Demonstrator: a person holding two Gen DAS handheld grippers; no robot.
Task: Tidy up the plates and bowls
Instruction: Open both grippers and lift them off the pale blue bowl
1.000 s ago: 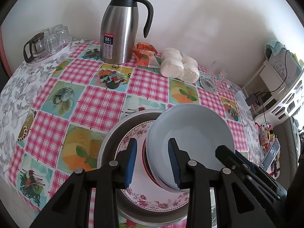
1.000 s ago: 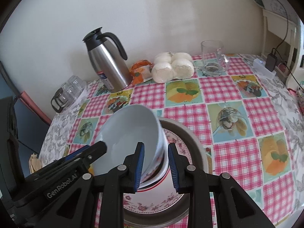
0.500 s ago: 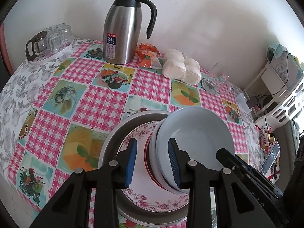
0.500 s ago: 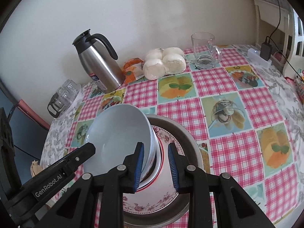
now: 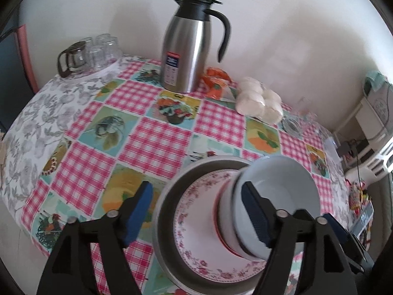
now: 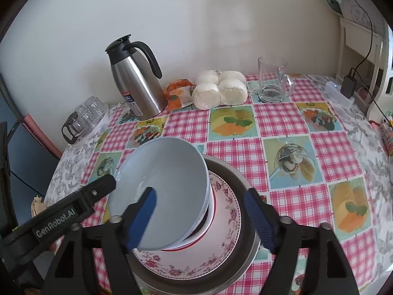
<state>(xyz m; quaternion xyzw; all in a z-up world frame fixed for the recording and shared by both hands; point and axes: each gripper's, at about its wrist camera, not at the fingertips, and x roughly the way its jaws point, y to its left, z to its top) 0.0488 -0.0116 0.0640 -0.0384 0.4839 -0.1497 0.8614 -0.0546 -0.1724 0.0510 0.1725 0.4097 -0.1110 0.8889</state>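
A pale blue bowl sits nested in a white red-rimmed bowl on a floral plate, inside a grey metal dish. The same stack shows in the left wrist view: blue bowl, floral plate, metal dish. My left gripper is open, its fingers spread on either side of the stack's left part. My right gripper is open, its fingers spread around the bowls. Neither holds anything.
At the back of the checked tablecloth stand a steel thermos jug, an orange packet, bagged white buns, a glass mug and a tray of glasses. A shelf with cables is at the right.
Both grippers have opened wide and let go of the blue bowl, which now rests in the red-rimmed bowl. Both cameras have pulled back slightly.
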